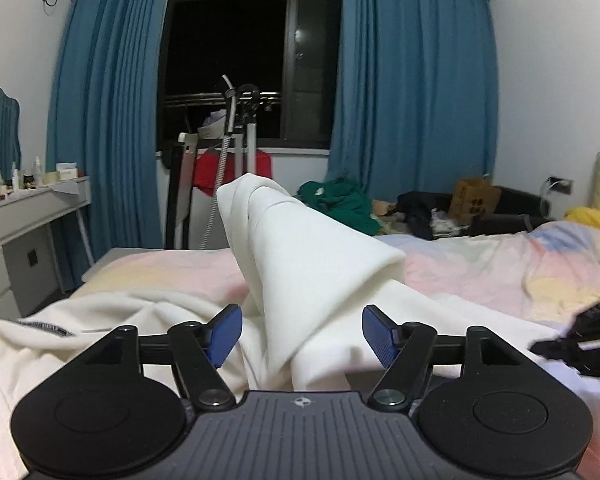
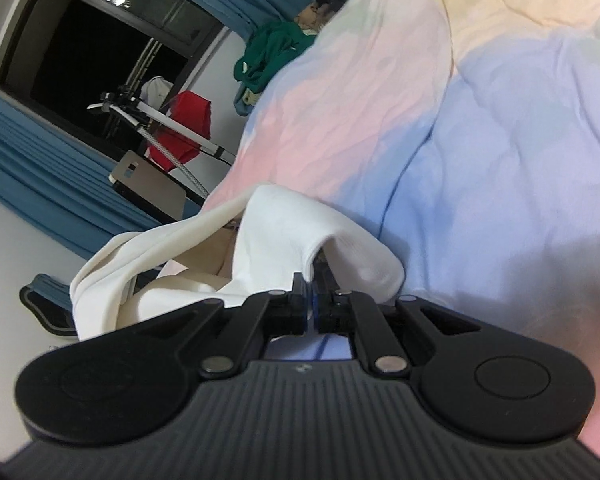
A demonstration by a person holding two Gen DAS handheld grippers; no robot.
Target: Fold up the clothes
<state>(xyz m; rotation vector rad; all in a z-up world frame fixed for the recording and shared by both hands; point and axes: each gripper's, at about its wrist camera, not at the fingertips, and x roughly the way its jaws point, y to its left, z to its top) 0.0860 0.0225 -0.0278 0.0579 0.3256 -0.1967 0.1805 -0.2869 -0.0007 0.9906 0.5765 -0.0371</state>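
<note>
Bedding (image 1: 500,264) in soft pastel patches spreads wide and bare toward the far edge. White garment (image 1: 320,264), thick and smooth, lies near the near edge, one fold rising in a cone toward the window (image 1: 236,52). Left gripper (image 1: 302,334) stands released around that fold, pads clear. Right gripper (image 2: 311,306) is clenched on the garment's hem.

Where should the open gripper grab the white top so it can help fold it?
Probably the raised fold of the white top, right ahead of the left gripper. That ridge stands up off the bed, so the open fingers can slide straight forward around it. The right gripper already pinches another edge.
</note>
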